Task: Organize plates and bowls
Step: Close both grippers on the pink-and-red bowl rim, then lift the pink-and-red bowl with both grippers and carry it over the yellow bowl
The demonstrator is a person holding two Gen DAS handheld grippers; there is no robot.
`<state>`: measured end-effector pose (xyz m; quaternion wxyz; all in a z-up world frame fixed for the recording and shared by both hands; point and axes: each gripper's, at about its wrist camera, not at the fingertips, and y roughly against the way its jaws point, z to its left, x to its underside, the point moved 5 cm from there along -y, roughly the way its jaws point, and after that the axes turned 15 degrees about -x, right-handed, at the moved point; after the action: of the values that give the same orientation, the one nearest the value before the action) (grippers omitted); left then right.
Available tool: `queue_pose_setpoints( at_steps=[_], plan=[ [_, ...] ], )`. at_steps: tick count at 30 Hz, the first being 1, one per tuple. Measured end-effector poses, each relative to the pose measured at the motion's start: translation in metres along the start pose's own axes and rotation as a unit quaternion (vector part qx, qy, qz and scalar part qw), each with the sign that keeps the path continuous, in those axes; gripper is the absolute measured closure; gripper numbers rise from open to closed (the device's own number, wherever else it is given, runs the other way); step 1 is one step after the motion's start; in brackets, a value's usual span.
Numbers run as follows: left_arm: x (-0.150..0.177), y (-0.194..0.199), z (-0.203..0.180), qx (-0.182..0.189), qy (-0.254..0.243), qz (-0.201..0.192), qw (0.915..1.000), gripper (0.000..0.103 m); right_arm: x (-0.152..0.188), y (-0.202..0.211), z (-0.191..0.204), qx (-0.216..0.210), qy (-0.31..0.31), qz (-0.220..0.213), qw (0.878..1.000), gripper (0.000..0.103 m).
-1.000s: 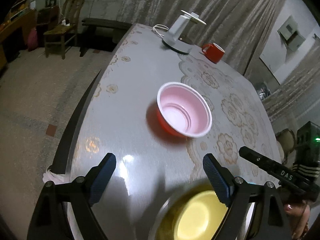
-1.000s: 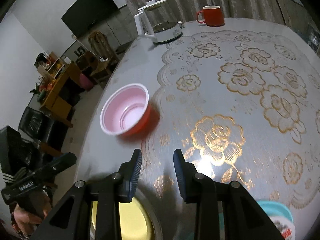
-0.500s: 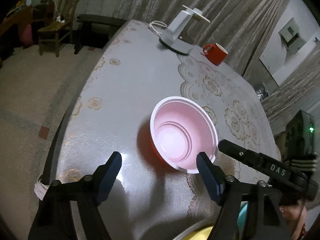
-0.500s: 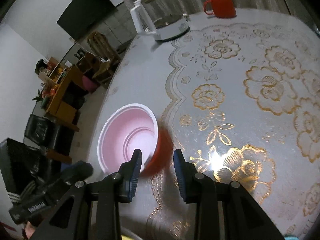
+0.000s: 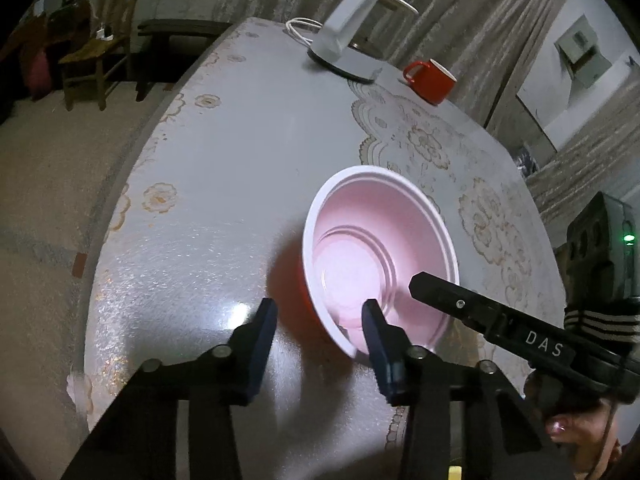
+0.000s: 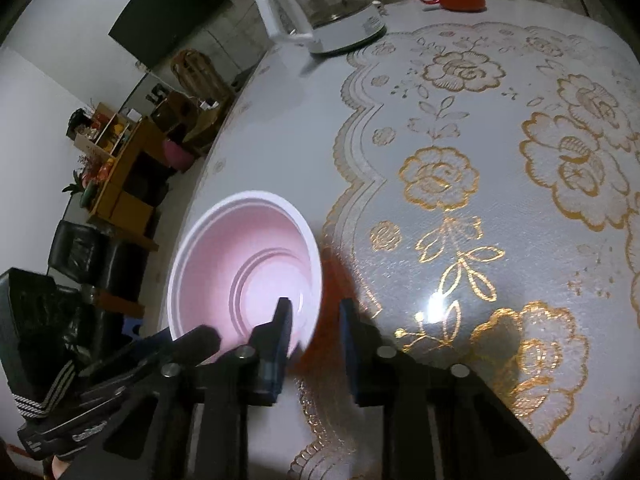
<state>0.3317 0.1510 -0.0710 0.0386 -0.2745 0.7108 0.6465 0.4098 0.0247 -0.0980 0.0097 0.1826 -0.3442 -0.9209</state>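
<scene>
A red bowl (image 5: 380, 256) with a pale pink inside sits on the grey, gold-flowered table (image 5: 224, 168), near its left edge. The left gripper (image 5: 320, 320) straddles the bowl's near-left wall, one finger outside and one inside; its jaws are closing, the pads not clearly pressing yet. The right gripper (image 6: 314, 328) straddles the near-right wall (image 6: 312, 280) the same way, its jaws drawn narrow onto the rim, pinching it. Further back stand a white electric kettle (image 5: 348, 36) on its base and, to its right, a red mug (image 5: 432, 80). A person's fingers (image 5: 576, 436) show at the lower right.
</scene>
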Motion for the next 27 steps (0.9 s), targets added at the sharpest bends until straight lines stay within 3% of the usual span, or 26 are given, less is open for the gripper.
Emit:
queue_pose_setpoints(
  at_steps=[2,8,16,27],
  plan=[
    [0.001,0.001,-0.002,0.001,-0.003,0.0,1.0,0.066,0.002,0.0,0.001,-0.004,0.002,0.0,1.0,0.089],
    [0.008,0.017,-0.011,-0.01,-0.025,-0.02,0.9994,0.067,0.011,0.011,0.012,-0.001,0.016,-0.003,1.0,0.089],
    [0.021,0.027,-0.017,-0.002,-0.025,-0.023,0.9994,0.067,0.023,0.024,0.016,0.004,0.012,-0.011,1.0,0.089],
    [0.038,0.064,-0.029,0.008,-0.035,-0.057,0.9977,0.067,0.042,0.054,0.026,0.004,0.024,-0.035,0.999,0.089]
  ],
)
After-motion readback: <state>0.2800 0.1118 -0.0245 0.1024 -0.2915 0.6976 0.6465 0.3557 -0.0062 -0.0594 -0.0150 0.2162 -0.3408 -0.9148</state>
